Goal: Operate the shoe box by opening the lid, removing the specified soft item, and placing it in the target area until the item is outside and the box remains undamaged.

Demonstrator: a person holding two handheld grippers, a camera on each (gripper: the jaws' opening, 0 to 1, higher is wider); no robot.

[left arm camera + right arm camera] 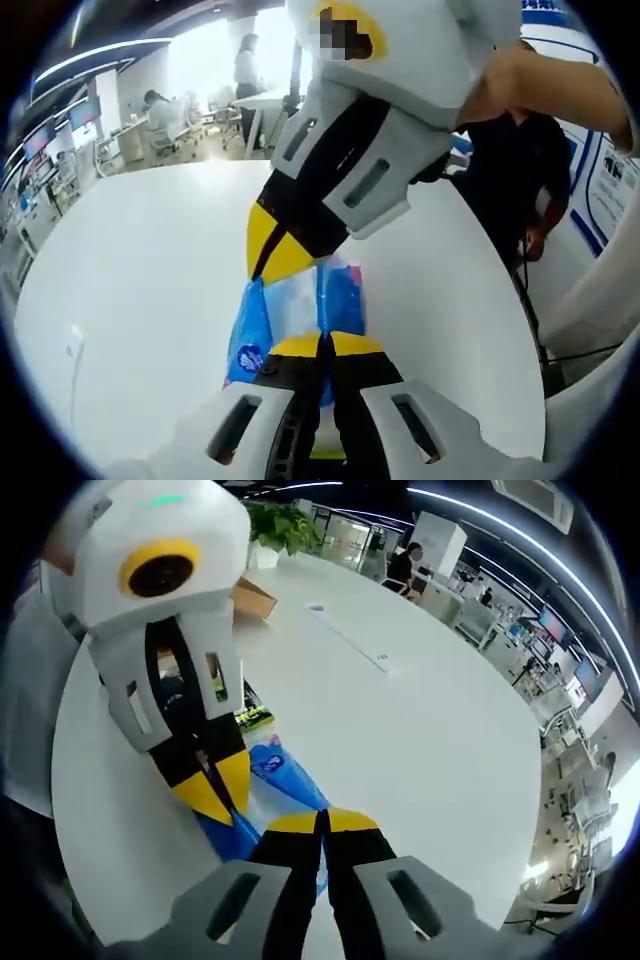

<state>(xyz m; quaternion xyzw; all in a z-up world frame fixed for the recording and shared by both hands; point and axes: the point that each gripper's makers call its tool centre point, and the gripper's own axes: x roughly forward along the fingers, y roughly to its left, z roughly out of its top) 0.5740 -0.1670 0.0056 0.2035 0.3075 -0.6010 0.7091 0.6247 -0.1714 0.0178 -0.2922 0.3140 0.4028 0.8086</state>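
A soft blue-and-white packet [290, 310] hangs above the white table [130, 280], held at both ends. In the left gripper view my left gripper [325, 345] is shut on its near end, and my right gripper [275, 255] reaches down from above, shut on its far end. In the right gripper view my right gripper [322, 822] is shut on the blue packet [285, 775]. There the left gripper [218, 785] comes in from the upper left, shut on the same packet. A brown cardboard box [255, 598] lies behind it, partly hidden.
A person in dark clothes [520, 160] stands at the table's edge. A green plant [285, 525] stands beyond the box, and a thin white strip [350, 640] lies on the table [420, 740]. People sit at desks in the background.
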